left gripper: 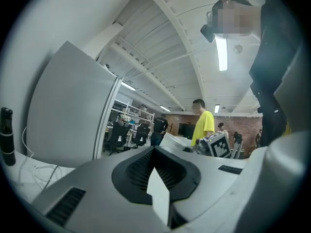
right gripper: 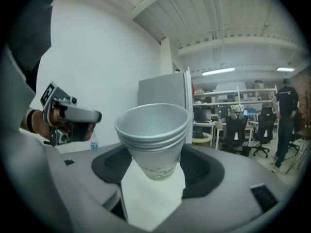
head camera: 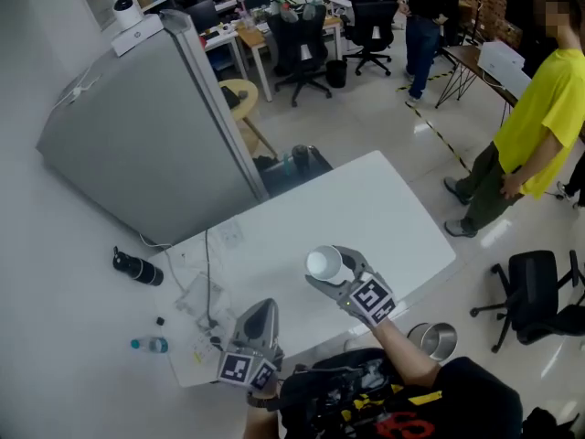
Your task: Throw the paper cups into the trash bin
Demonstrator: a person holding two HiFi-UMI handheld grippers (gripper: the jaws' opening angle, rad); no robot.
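White table [head camera: 366, 208], paper cups [head camera: 324, 263] above; grey partition [head camera: 146, 126], office chairs [head camera: 300, 48].

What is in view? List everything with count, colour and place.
paper cups: one nested stack, white, in the right tongs
table: one, white, centre
trash bin: one, steel, floor by table's near right corner
panel: one, grey, left of table
bottle: one, black, floor at left
water bottle: one, clear with blue cap, lower left
office chairs: at least three, black, background and right
person: one, yellow shirt, right
left tongs: one, grey, shut, empty
right tongs: one, grey, closed on the cups
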